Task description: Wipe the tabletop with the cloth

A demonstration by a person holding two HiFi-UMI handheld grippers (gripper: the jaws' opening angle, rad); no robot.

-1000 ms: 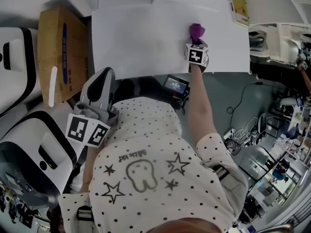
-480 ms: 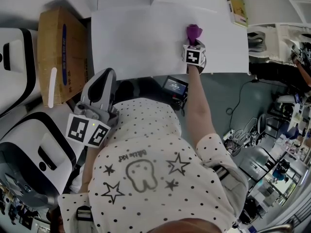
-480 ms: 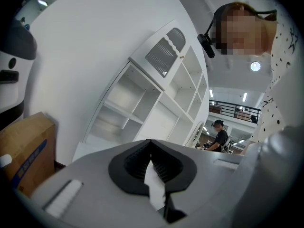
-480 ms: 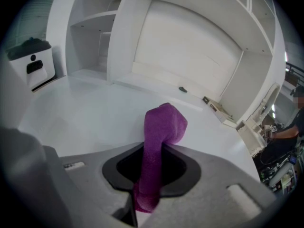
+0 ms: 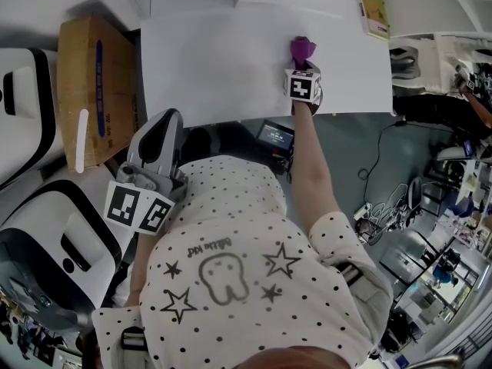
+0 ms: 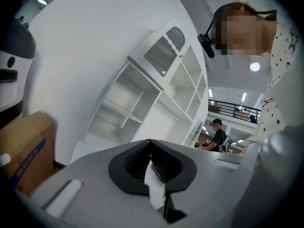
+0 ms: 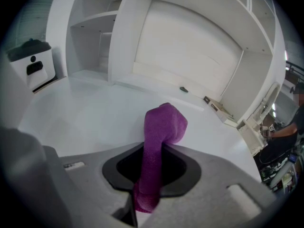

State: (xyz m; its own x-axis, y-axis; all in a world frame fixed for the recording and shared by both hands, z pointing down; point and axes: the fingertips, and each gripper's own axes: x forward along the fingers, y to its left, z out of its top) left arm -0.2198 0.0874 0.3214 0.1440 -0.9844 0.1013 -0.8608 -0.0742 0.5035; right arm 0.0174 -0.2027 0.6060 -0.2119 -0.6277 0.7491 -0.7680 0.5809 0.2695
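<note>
While right tongs [image 7: 152,167] pinch fuzzy purple cloth [image 7: 161,127], rounded fold over smooth white tabletop [image 7: 90,113] | left tongs [image 6: 151,163] clamp thin white strip [image 6: 156,189]

Bunched purple cloth [image 5: 301,49] stands on the white tabletop [image 5: 215,60].

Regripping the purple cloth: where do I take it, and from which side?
Probably the cloth at its gathered neck behind the rounded wad, from the near side of the table, as the right gripper clamps it now; the wad sticks out ahead of the jaws.
</note>
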